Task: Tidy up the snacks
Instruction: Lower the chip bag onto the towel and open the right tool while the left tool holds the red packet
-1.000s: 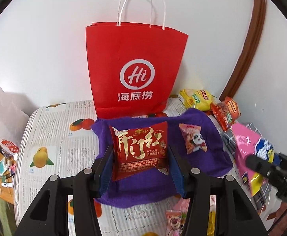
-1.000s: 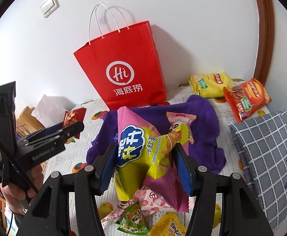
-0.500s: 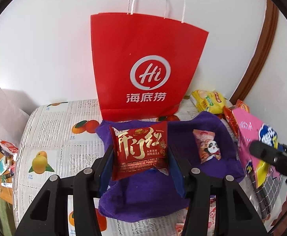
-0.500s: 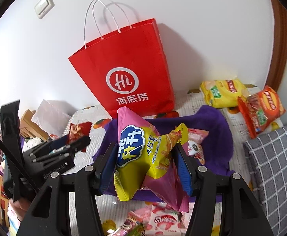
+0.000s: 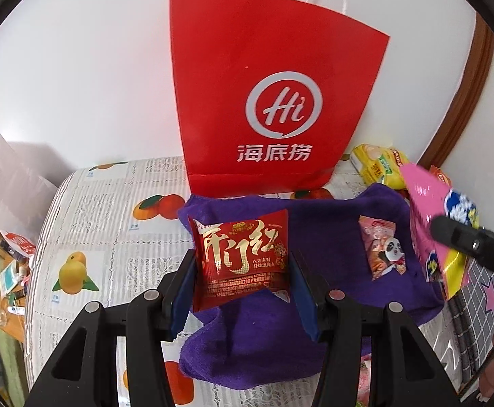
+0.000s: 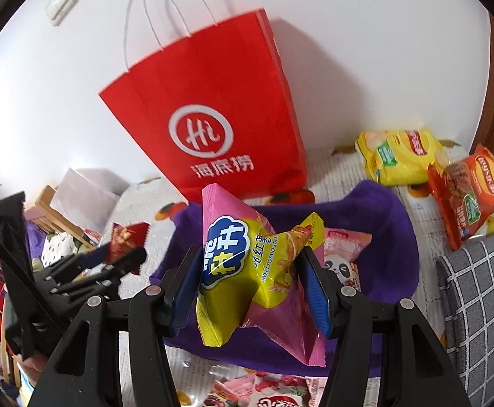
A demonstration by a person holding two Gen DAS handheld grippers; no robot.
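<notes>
My left gripper is shut on a red snack packet with gold characters, held above the purple cloth. My right gripper is shut on a pink and yellow sweet potato stick bag, also above the purple cloth. A red paper bag with white handles stands upright against the wall behind the cloth; it also shows in the right wrist view. A small panda snack packet lies on the cloth.
Yellow chips bag and orange chips bag lie at the back right. A grey checked cushion is at right. More snack packets lie near the front edge. Clutter sits off the table's left.
Both grippers have moved closer to the red paper bag, still holding their snacks. The bag looms larger in both views.
</notes>
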